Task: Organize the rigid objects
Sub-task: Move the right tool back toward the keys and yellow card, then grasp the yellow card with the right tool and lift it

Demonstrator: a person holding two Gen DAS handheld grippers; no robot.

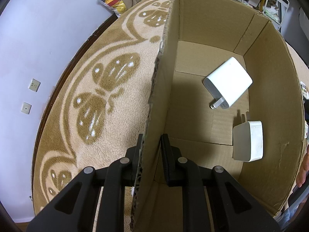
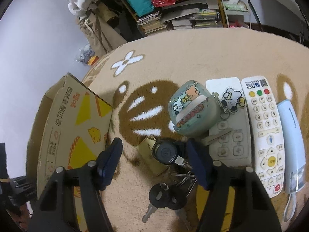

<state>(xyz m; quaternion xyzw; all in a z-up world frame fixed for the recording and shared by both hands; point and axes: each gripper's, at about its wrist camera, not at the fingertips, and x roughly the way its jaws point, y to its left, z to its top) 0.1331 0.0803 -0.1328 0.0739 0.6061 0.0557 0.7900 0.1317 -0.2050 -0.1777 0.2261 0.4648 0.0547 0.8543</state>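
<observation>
In the left wrist view my left gripper is shut on the side wall of an open cardboard box. Two white plug chargers lie on its floor, one further in and one nearer. In the right wrist view my right gripper is open and points down at the rug. Between its fingers lie a black key fob and a brass padlock, neither touched by the pads. A bunch of keys lies just below them. The same box stands to the left.
Right of the fob lie a green cartoon earbud case on a white remote, a numbered white remote and a pale blue torch. Book-filled shelves stand behind the butterfly rug. A person's hand shows beside the box.
</observation>
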